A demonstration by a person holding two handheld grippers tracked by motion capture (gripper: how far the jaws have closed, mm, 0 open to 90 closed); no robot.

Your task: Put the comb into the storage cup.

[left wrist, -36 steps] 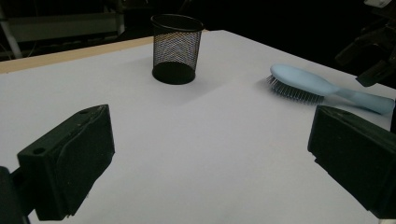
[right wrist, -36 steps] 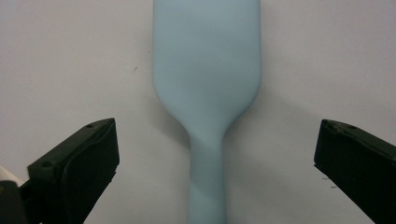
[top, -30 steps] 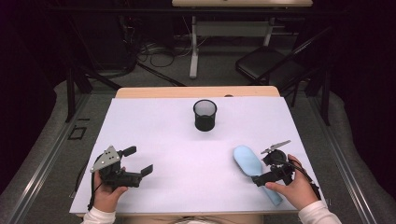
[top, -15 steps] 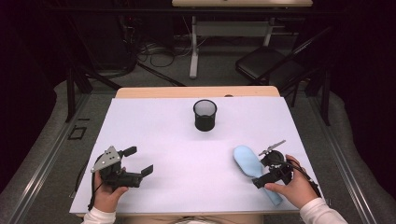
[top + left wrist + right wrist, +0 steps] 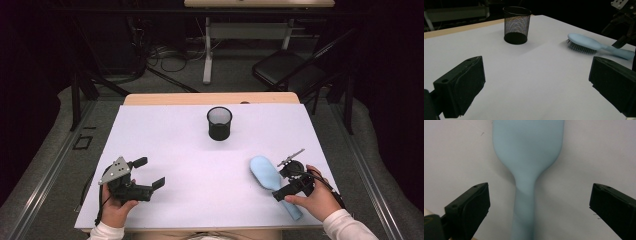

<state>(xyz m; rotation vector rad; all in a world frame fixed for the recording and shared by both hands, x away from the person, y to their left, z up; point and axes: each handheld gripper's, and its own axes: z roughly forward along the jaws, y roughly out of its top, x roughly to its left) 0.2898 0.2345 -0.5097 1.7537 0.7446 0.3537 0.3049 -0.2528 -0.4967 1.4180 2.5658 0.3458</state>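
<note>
Right tongs (image 5: 536,207), jaws wide, straddle the handle of the pale blue plastic hairbrush (image 5: 267,175) lying bristles-down on the white desk (image 5: 175,150). Best lowered centred before closing. Left tongs (image 5: 145,175) rest wide, empty.

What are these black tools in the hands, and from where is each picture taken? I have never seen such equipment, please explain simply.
A person sits at a white table and holds a two-jaw gripper in each hand. One picture comes from a camera above the table. The other two come from small cameras riding on the grippers, looking along their black jaws.

On the table stand a black mesh cup and, lying bristles down, a light blue hairbrush.

The left gripper is open and holds nothing. The right gripper is also open; it hovers over the hairbrush's handle, jaws on either side, not gripping it yet.
</note>
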